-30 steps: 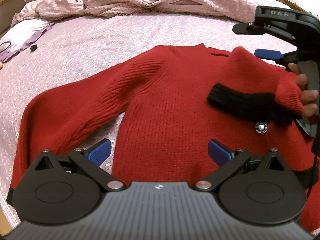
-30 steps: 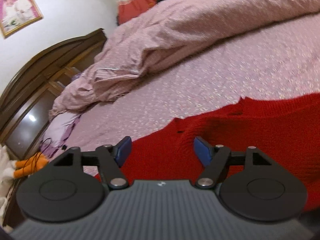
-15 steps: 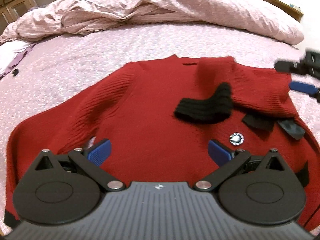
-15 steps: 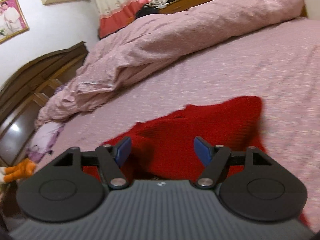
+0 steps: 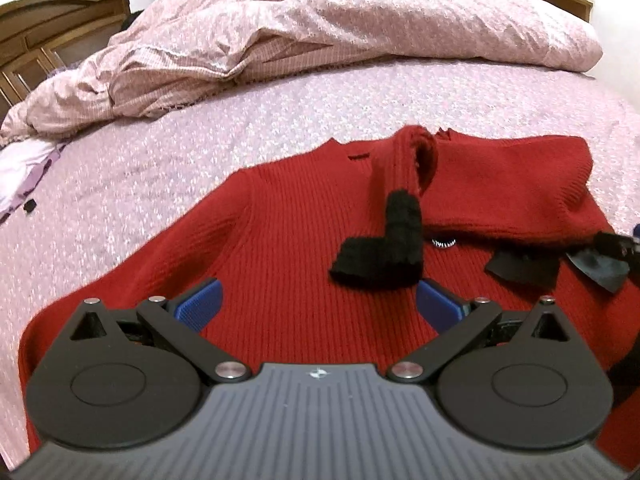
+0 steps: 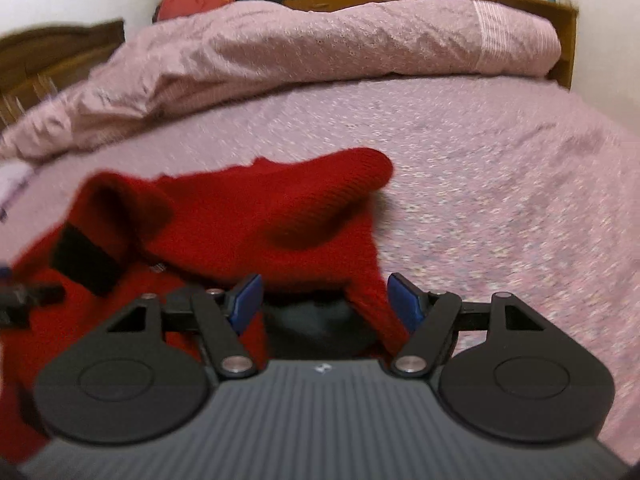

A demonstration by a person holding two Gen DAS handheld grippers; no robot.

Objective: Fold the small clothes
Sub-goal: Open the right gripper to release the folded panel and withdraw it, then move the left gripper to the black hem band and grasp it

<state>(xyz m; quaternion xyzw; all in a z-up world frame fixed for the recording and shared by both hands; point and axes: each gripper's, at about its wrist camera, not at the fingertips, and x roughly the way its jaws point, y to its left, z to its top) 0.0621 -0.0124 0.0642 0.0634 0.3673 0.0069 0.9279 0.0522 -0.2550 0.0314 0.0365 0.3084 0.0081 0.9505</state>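
A red knitted sweater (image 5: 300, 216) lies face up on the pink bedspread (image 5: 160, 140). Its right sleeve is folded across the chest, and the black cuff (image 5: 384, 248) is bent into an L near a silver button (image 5: 444, 243). The left sleeve (image 5: 112, 284) stretches out toward the lower left. My left gripper (image 5: 318, 304) hovers open over the lower body of the sweater, holding nothing. In the blurred right wrist view, my right gripper (image 6: 325, 300) stands open at the right edge of the sweater (image 6: 248, 216). Fabric lies under its fingers but the pads do not press it. The cuff (image 6: 84, 260) shows at the left.
A rumpled pink duvet (image 5: 320, 32) is heaped along the far side of the bed. A wooden headboard (image 5: 48, 28) stands at the back left. White and purple cloth (image 5: 20, 176) lies at the left edge. Bare bedspread (image 6: 500, 180) extends right of the sweater.
The right sleeve has settled across the chest, and its cuff has bent. The right gripper has drawn off to the sweater's right edge. My left gripper has slid sideways along the lower body.
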